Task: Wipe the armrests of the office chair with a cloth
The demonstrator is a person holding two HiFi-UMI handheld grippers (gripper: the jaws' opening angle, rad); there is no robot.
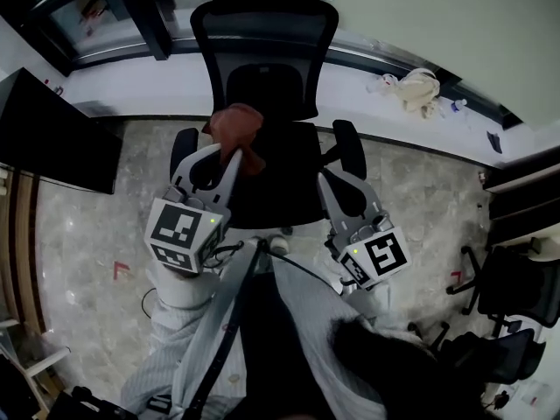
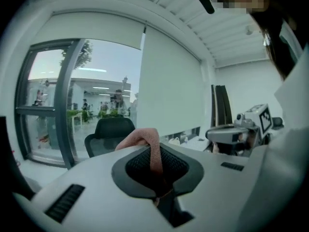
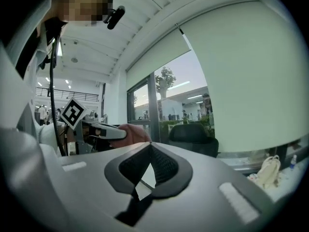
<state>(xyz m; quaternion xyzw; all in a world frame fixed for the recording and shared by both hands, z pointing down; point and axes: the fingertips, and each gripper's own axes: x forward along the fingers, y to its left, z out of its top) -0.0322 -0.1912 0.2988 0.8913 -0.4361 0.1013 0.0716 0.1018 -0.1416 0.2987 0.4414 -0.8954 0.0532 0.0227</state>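
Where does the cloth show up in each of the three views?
Head view: the cloth sits upper centre, bunched at the tip of the left gripper, over the chair seat.
Left gripper view: dead centre, pinched between that gripper's jaws and drooping left.
Right gripper view: left of centre, a reddish lump at the end of the left gripper.
Shared landmark: the black office chair, seen behind the cloth in both gripper views.

Ahead of me: black mesh office chair [image 1: 262, 68], backed against white window ledge [image 1: 131, 86]. My left gripper [image 1: 231, 157], rust-brown cloth [image 1: 238, 129] between its jaws, above the seat's left side; right gripper [image 1: 325, 178] just beside right-hand armrest [image 1: 347, 147]; cream bag [image 1: 418, 88] on the ledge, right.
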